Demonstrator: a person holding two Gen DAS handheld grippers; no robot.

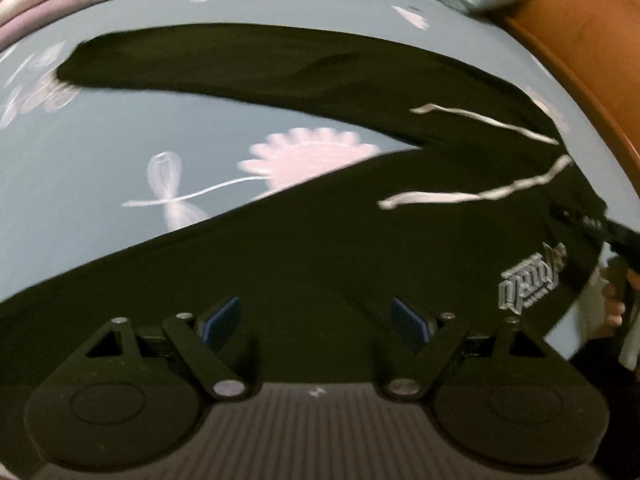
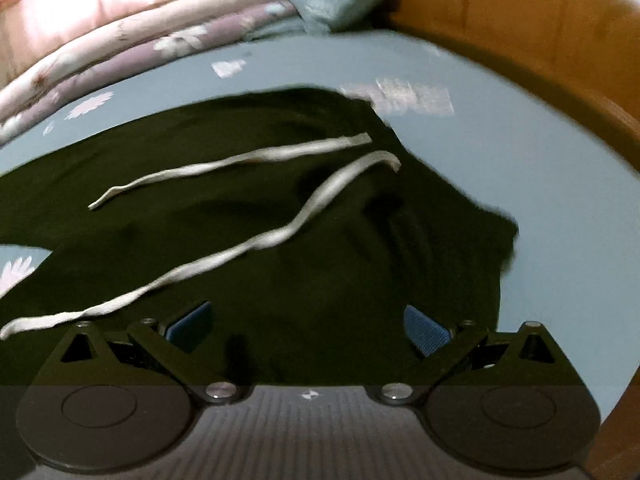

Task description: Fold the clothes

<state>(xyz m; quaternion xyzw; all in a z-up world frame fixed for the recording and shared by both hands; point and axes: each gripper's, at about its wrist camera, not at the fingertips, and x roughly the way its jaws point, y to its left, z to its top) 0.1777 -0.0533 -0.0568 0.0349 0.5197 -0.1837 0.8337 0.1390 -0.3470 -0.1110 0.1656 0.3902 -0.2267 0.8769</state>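
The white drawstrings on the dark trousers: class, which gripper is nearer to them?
Right. The right gripper hangs open by the longer of the drawstrings. The left gripper is open over the trousers, with the drawstrings farther ahead to its right.

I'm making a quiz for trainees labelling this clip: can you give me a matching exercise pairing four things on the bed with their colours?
Things:
1. trousers
2. drawstrings
3. sheet
4. headboard

Colours:
a. white
b. orange-brown
c. black
d. grey-blue with pale flowers

Pairs: 1-c, 2-a, 3-d, 4-b
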